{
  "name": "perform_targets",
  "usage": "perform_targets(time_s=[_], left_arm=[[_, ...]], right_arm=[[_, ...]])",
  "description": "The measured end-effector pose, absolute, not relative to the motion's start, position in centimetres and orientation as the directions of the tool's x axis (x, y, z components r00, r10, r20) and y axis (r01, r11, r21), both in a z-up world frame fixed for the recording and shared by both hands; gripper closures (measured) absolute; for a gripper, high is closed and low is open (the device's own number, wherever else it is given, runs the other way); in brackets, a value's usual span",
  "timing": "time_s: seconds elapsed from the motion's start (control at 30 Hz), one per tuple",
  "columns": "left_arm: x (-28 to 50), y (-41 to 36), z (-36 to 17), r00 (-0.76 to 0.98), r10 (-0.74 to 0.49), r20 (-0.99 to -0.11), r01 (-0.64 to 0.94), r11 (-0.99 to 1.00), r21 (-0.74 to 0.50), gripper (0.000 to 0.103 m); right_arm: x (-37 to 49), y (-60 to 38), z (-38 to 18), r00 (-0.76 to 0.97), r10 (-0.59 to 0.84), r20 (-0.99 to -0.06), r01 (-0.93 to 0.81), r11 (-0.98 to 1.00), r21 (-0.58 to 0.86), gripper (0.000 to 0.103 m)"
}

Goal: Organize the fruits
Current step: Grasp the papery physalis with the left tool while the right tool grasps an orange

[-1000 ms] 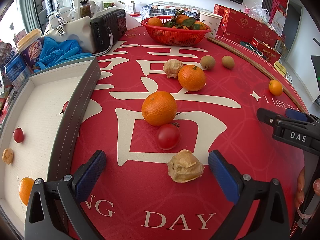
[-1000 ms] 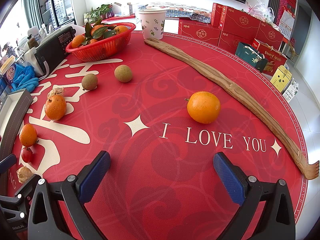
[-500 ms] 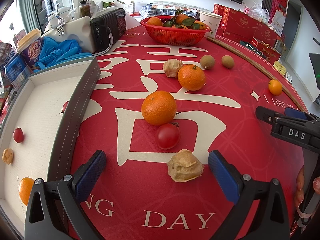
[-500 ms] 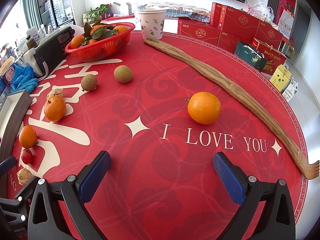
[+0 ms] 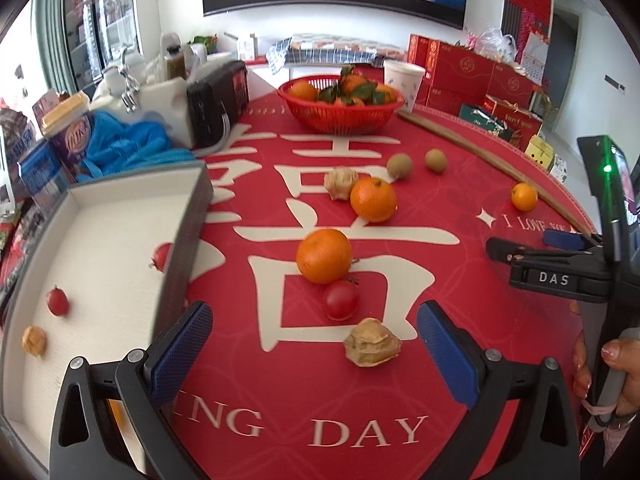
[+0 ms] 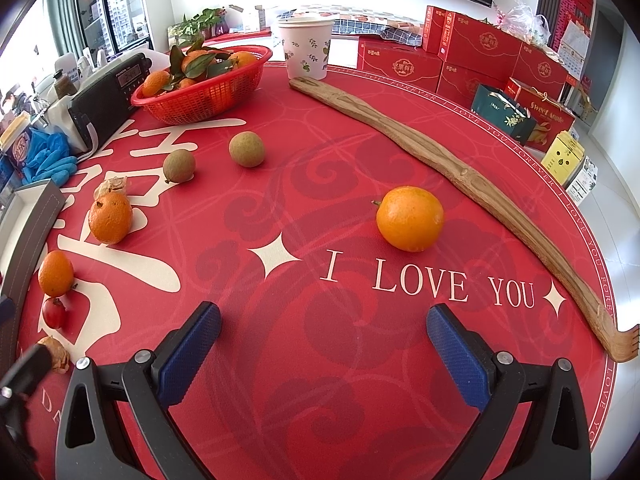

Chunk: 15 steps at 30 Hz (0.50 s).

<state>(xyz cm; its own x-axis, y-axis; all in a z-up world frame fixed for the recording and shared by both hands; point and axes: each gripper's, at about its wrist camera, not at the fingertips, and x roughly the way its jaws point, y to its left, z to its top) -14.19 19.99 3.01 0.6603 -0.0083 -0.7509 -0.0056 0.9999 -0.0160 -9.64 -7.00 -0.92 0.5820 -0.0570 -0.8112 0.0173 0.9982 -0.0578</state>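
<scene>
My left gripper [image 5: 314, 350] is spread wide and holds nothing. The husked fruit [image 5: 372, 343] lies on the red cloth [image 5: 440, 200] between its fingers, toward one o'clock, and looks roundish, so no long axis governs the approach. The cherry tomato [image 5: 341, 299] sits just beyond at twelve. The tray [image 5: 188, 236] lies at ten o'clock. My right gripper [image 6: 324, 350] is likewise spread and empty; the orange [image 6: 410, 218] lies well apart at one o'clock. The left is the nearer hand.

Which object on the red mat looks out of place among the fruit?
The long wooden stick, a back scratcher by its clawed end, lies across the mat behind the lone orange. It is the only loose non-fruit item there.
</scene>
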Motion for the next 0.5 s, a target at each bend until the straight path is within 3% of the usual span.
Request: perform_targets(time_s=[0.23, 0.5], left_arm=[[-14.4, 20.9, 3.4, 0.665, -0.032, -0.746, 0.035, 0.999, -0.012, 0.01], [-12.6, 18.8, 1.4, 0.588, -0.053, -0.807, 0.071, 0.997, -0.014, 0.034]], right_arm=[[-9.6, -6.9, -1.0, 0.585, -0.057, -0.809, 0.016, 0.998, -0.058, 0.0], [-9.6, -6.9, -1.0, 0.586, -0.055, -0.808, 0.014, 0.998, -0.058, 0.0]])
